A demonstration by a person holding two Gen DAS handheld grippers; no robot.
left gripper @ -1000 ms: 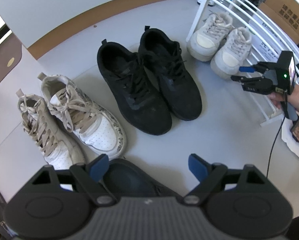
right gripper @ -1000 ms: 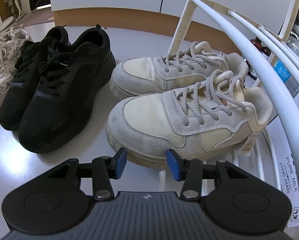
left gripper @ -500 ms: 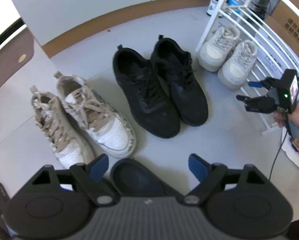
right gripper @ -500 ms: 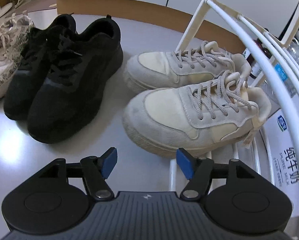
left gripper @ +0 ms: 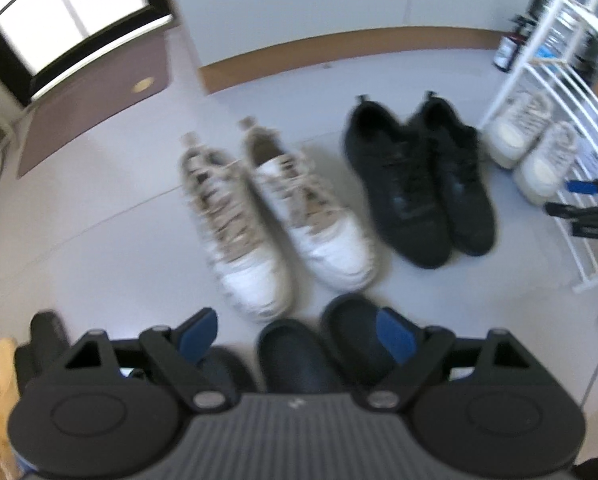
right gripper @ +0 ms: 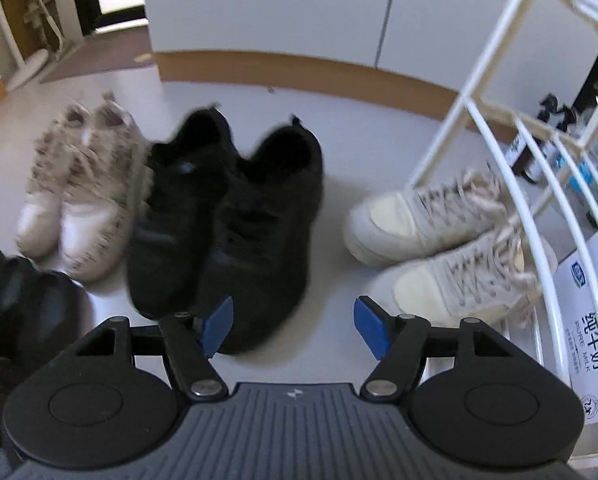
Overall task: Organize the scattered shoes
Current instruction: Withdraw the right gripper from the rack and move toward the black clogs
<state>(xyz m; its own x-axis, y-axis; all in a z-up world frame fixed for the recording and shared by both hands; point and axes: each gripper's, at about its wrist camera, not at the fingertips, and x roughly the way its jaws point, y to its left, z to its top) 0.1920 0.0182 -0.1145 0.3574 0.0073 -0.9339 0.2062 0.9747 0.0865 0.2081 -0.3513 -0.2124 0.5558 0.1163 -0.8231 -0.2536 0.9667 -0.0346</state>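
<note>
On the grey floor (left gripper: 99, 248), three shoe pairs are lined up; both grippers, left (left gripper: 295, 336) and right (right gripper: 295, 326), are held open and empty, the right's jaws having just been opening.

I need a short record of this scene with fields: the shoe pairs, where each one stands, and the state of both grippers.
pair one: white lace-up sneakers with beige patterned sides, on the grey floor
pair two: black lace-up sneakers, on the floor, middle of the row
pair three: cream suede sneakers, at the foot of the white wire rack
left gripper: open, empty
right gripper: open, empty, jaws just opened wider
</note>
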